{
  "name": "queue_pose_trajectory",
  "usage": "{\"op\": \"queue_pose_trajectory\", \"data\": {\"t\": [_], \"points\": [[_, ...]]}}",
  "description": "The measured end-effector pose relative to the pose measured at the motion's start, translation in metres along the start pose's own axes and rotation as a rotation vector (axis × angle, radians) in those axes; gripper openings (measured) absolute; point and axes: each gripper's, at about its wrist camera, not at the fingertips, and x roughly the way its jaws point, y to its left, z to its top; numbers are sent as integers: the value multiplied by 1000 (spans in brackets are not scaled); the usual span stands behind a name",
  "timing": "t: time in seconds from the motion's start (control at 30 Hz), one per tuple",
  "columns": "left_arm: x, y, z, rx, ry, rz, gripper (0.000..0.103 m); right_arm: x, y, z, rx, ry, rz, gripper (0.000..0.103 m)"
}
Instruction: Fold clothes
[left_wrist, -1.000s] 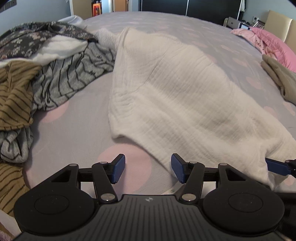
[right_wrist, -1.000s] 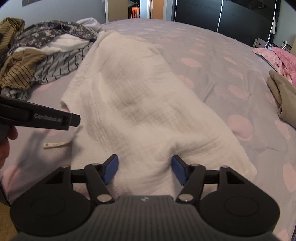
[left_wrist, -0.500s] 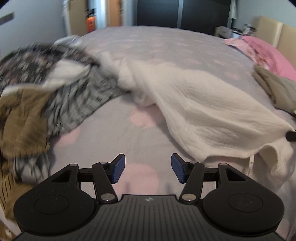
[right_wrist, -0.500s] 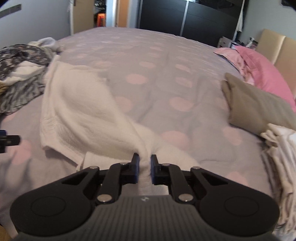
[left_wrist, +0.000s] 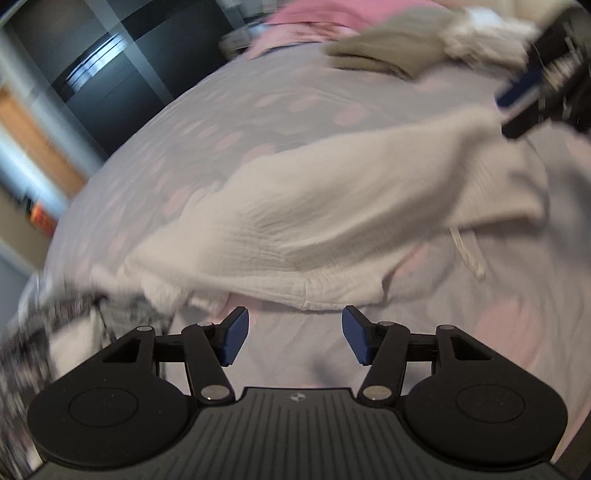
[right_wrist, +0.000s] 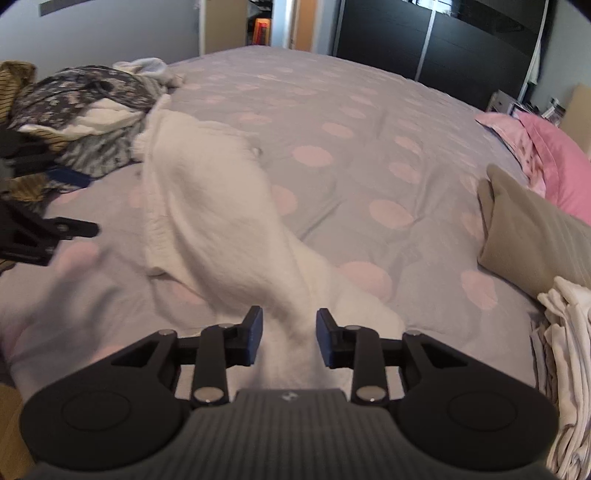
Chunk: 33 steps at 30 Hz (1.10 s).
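A white crinkled garment (right_wrist: 207, 206) lies stretched across the grey bed with pink dots (right_wrist: 351, 110). One end of it runs up between the jaws of my right gripper (right_wrist: 289, 336). Those jaws are opening, and the pads stand a little apart from the cloth. In the left wrist view, which is tilted and blurred, the garment (left_wrist: 314, 229) rises toward the right gripper (left_wrist: 517, 107) at the upper right. My left gripper (left_wrist: 294, 339) is open and holds nothing. It hovers over bare sheet just short of the garment's hem. The left gripper (right_wrist: 81, 203) also shows at the left edge of the right wrist view.
A heap of unfolded clothes (right_wrist: 85, 110) sits at the far left of the bed. On the right lie a beige folded piece (right_wrist: 532, 236), a pink pillow (right_wrist: 546, 155) and a stack of folded white clothes (right_wrist: 565, 350). Dark wardrobe doors (right_wrist: 424, 37) stand behind the bed.
My right gripper shut on the garment's end, pulled it up and to the right, and its jaws have now parted again. My left gripper has rolled and risen, still open.
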Motion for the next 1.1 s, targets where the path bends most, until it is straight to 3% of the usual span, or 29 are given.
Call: {"op": "queue_pose_trajectory", "data": {"t": [0.13, 0.3, 0.53, 0.8, 0.93, 0.97, 1.0, 1.03, 1.1], "points": [[10, -20, -9, 262, -12, 11, 55, -18, 24, -24, -140, 3, 35, 45], [33, -43, -30, 570, -22, 60, 55, -11, 57, -72, -379, 74, -27, 44], [61, -56, -48, 808, -50, 133, 55, 6, 85, -111, -636, 79, -192, 45], [91, -63, -55, 889, -58, 167, 55, 28, 91, -123, -776, 61, -275, 46], [102, -63, -56, 847, -76, 206, 54, 40, 94, -126, -837, 30, -341, 44], [102, -62, -53, 840, -77, 208, 48, 42, 94, -127, -847, 26, -351, 42], [102, -61, -51, 833, -77, 210, 36, 44, 93, -127, -857, 22, -360, 35], [101, -62, -49, 832, -73, 208, 30, 46, 93, -128, -866, 17, -370, 20], [97, -59, -49, 813, -74, 210, 18, 43, 93, -126, -862, 7, -383, 12]]}}
